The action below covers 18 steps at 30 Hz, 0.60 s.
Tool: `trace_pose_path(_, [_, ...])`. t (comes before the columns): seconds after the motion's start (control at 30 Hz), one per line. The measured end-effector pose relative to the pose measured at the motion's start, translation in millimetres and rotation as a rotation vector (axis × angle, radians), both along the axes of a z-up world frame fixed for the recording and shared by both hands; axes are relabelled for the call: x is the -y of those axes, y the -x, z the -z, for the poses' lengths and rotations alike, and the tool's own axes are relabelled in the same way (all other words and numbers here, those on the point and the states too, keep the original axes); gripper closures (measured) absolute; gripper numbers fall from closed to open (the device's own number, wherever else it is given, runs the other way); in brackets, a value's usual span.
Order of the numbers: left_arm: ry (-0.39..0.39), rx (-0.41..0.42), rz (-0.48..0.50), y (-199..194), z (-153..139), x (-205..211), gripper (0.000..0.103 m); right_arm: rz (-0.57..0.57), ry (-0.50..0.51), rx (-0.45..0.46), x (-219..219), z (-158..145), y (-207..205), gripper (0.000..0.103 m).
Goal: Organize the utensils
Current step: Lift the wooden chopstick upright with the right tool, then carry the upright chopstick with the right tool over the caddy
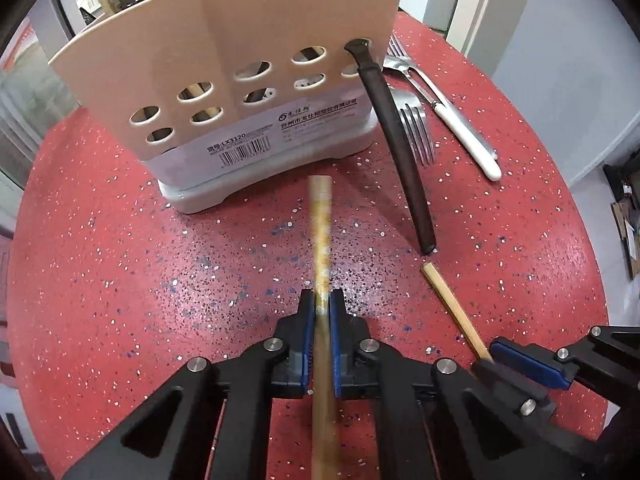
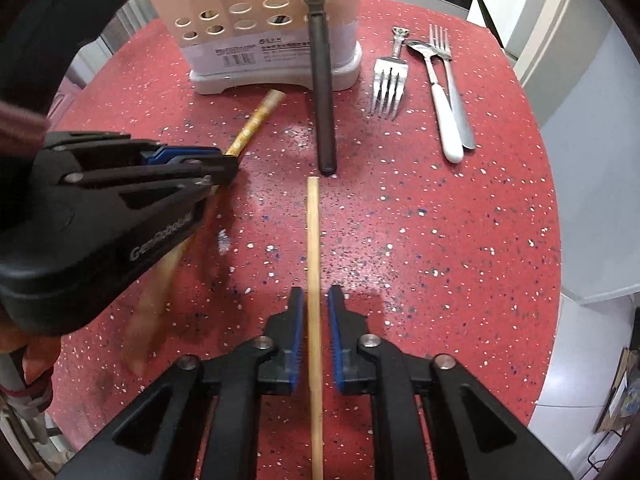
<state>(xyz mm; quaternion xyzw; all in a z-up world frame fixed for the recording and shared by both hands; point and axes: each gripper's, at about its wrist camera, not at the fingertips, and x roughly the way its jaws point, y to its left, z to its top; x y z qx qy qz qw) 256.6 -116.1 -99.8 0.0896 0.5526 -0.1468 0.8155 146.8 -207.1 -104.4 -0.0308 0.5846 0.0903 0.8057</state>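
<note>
**Two chopsticks at the grippers before the utensil holder**

A beige utensil holder [image 1: 208, 80] with oval holes in its front wall stands on a grey base on the red speckled table [image 1: 120, 260]. Through the holes, pale and dark stems show inside it, but what they are cannot be told. A barcode label [image 1: 248, 148] is stuck low on its front.

The left gripper [image 1: 322, 312] is clamped on a mottled bamboo chopstick [image 1: 321, 232]; its blue pads press both sides of the shaft. The chopstick's long axis runs along the fingers, its far end pointing at the holder's base, just short of it.

The right gripper [image 2: 315, 312] straddles a plain bamboo chopstick [image 2: 313, 240], jaws apart with a gap on each side. This chopstick points toward the holder too, its end near the tip of a dark stick [image 2: 324, 100] whose other end leans against the holder's front.

To the right lie a fork [image 2: 387, 84], a white-handled utensil [image 2: 442, 116] and a second fork [image 2: 452, 92], side by side, handles toward the camera.
</note>
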Motion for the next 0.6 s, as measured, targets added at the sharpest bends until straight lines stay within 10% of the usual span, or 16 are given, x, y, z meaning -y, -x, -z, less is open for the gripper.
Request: trace_pose_path(0.6, [0.266, 0.253, -0.151, 58.1, -55.3, -74.3, 0.073, 0.022, -0.233, 0.194, 29.0, -53.2, 26.7, 0.097])
